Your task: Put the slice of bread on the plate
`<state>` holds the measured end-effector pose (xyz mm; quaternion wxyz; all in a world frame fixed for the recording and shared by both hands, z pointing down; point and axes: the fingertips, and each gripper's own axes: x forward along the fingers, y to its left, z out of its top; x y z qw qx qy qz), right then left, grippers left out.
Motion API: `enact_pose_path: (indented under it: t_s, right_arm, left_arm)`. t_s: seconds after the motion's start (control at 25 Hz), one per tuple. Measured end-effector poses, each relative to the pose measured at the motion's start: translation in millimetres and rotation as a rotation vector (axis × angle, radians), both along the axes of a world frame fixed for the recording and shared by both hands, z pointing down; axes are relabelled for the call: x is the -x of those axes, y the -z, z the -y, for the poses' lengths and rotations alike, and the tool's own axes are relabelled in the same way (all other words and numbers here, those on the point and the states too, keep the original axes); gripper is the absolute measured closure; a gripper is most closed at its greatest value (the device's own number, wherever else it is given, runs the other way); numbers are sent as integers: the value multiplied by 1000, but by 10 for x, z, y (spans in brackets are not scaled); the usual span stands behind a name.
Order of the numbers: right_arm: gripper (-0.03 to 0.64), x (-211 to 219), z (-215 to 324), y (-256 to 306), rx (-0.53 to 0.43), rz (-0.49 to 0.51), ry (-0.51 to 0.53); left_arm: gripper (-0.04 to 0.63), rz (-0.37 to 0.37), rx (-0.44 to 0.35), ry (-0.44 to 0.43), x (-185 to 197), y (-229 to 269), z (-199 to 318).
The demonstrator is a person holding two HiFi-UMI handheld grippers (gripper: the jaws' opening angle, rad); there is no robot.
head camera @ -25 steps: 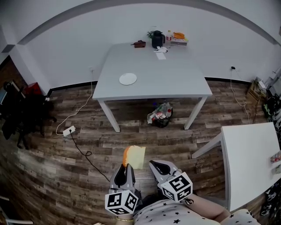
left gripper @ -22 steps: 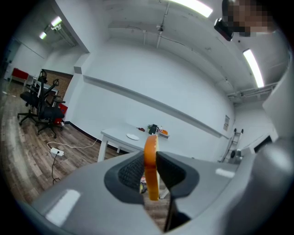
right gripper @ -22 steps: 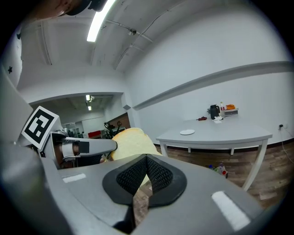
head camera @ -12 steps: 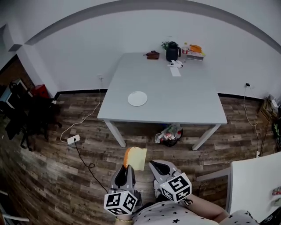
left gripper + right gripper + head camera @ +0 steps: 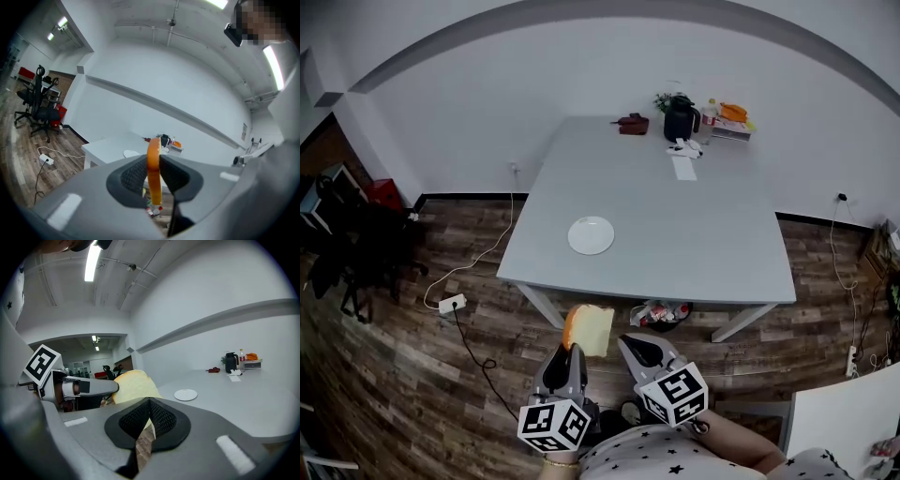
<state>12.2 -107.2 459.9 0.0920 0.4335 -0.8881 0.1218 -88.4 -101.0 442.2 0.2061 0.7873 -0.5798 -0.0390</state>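
A slice of bread (image 5: pixel 589 329) with an orange-brown crust stands upright in my left gripper (image 5: pixel 573 351), which is shut on its lower edge. In the left gripper view the bread slice (image 5: pixel 153 165) shows edge-on between the two dark pads. My right gripper (image 5: pixel 632 347) hovers just right of it, shut and empty; its own view shows the pads meeting (image 5: pixel 149 403), with the bread (image 5: pixel 133 385) to the left beyond them. The round white plate (image 5: pixel 591 234) lies near the front left of the grey table (image 5: pixel 694 234), ahead of both grippers over the wooden floor.
A black kettle (image 5: pixel 681 119), a plant, a bottle and small items crowd the table's far edge. A bag of rubbish (image 5: pixel 661 313) sits under the table. A power strip and cable (image 5: pixel 450 303) lie on the floor left; office chairs (image 5: pixel 342 248) further left. Another white table (image 5: pixel 853 422) stands at lower right.
The table and plate have come nearer and larger in the head view as both grippers moved toward them. The bread stays held in the left gripper; the right stays shut.
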Motion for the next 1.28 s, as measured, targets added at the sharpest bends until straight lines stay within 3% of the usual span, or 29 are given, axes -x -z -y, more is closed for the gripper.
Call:
enact_pose_path:
  t_s: [0.44, 0.72, 1.04, 1.28]
  right_arm:
    - [618, -10, 772, -195, 34, -24, 2]
    - [618, 26, 1650, -176, 27, -45, -34]
    - [617, 133, 2520, -134, 32, -83, -62]
    - [618, 165, 3025, -189, 50, -105, -89]
  left_arm:
    - [509, 4, 47, -10, -3, -238, 883]
    - [509, -12, 66, -61, 69, -338, 1835]
    - [509, -7, 140, -141, 90, -558, 2825]
    - [509, -54, 206, -192, 8, -769, 3403]
